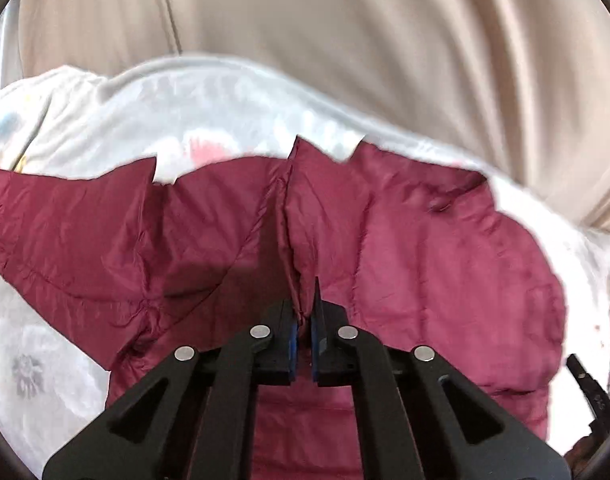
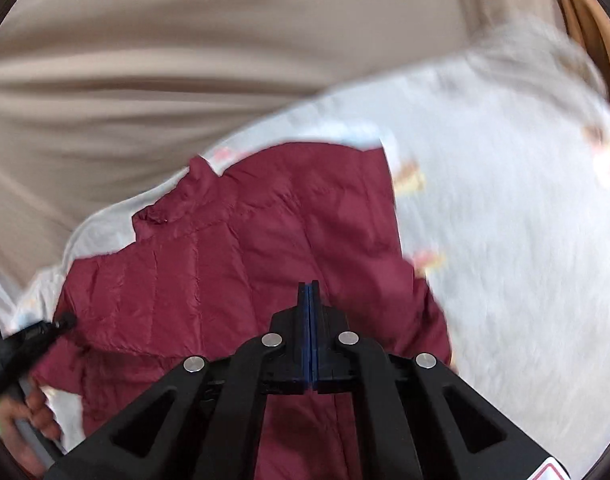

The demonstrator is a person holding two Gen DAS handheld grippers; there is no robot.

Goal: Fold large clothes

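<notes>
Only rt view [image 2: 45,416] — person's hand

- Bright, soft daylight throughout; no glare, no hard highlights.
- Dark shadow on the maroon jacket [image 1: 209,276] toward 9 o'clock of centre, left wrist view.
- Motion blur across the white bedsheet [image 2: 505,240] at 3 o'clock, right wrist view.
- Fisheye bending and black vignette at all corners.

Beige curtain [image 1: 345,40] hangs in folds behind; pale floral-print bedsheet [image 1: 105,120] spread below it; wooden furniture edge [image 2: 601,40] at right; soft daylight.
</notes>
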